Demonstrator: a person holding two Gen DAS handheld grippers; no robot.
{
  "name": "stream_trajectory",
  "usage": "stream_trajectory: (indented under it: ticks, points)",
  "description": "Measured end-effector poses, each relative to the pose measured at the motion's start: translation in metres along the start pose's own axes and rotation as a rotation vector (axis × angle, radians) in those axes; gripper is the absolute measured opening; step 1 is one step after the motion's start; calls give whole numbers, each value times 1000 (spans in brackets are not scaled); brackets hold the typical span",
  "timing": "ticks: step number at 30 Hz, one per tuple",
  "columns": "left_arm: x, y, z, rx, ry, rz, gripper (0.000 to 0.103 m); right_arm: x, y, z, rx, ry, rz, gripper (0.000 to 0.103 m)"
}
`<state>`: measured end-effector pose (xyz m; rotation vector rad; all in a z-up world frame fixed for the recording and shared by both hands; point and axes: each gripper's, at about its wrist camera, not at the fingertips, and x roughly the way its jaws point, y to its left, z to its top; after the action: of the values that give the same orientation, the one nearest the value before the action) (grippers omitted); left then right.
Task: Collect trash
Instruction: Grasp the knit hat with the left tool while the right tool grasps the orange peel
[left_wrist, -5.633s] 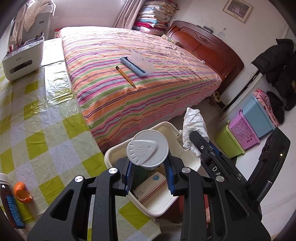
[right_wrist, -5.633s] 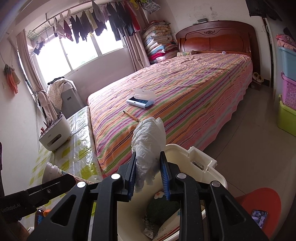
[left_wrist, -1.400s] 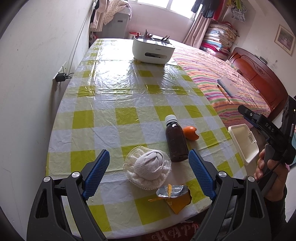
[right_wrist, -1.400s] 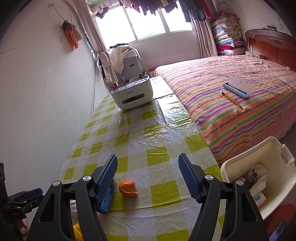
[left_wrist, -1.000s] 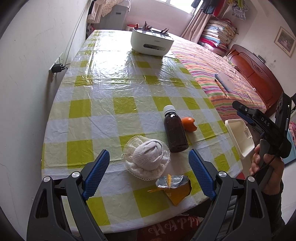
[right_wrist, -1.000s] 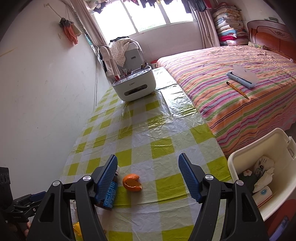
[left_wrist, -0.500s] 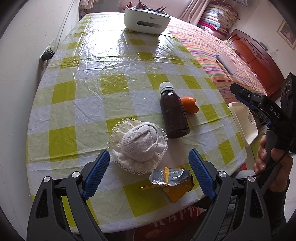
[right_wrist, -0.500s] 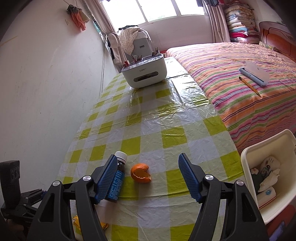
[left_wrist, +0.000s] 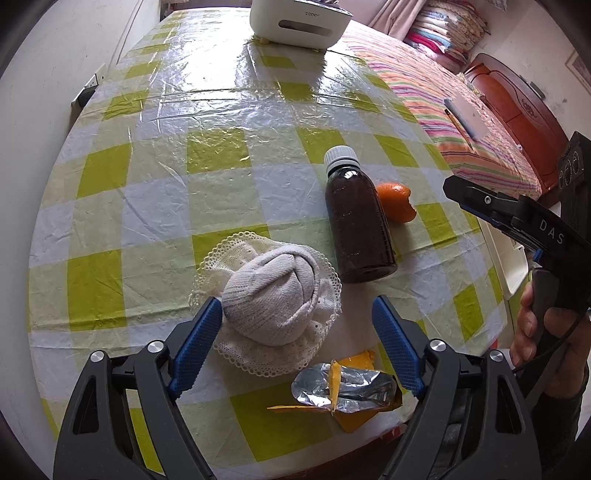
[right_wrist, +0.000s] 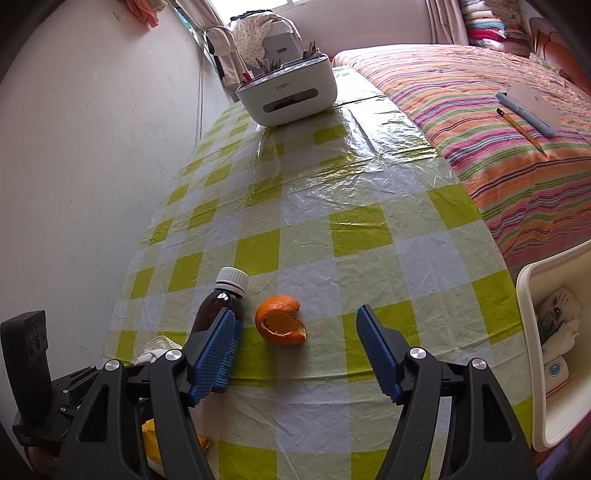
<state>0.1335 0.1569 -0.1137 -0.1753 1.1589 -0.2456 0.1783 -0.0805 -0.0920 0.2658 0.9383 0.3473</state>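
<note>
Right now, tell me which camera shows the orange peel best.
The right wrist view: the orange peel lies unobstructed between the open right gripper's fingers, hollow side showing. The left wrist view shows it partly hidden behind the brown bottle.

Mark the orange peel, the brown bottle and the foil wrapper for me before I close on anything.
orange peel (right_wrist: 281, 319): right wrist view, on the hollow inside of the peel.
brown bottle (left_wrist: 359, 229): left wrist view, middle of its dark body.
foil wrapper (left_wrist: 347, 386): left wrist view, on the silver crumpled part.
</note>
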Motion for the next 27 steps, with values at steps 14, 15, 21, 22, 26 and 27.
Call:
stream_trajectory:
  ticks: [14,15,21,22,26,27]
  points:
    - [-22,9,3,-51,-70,-40,47,21,-2,0,-22,63,-31,67]
    - [-26,9,4,-58,-78,-46,47,23,-1,0,-26,66,-30,67]
    - [-34,12,9,-93,-86,-80,48,33,7,1,-64,84,-26,66]
    - [-35,11,10,-93,-88,-79,48,34,8,1,-66,87,-25,66]
    - [-35,9,11,-95,-85,-89,48,37,11,2,-71,89,-8,66]
    - [-35,8,11,-98,-86,-89,48,38,11,2,-74,90,-7,66]
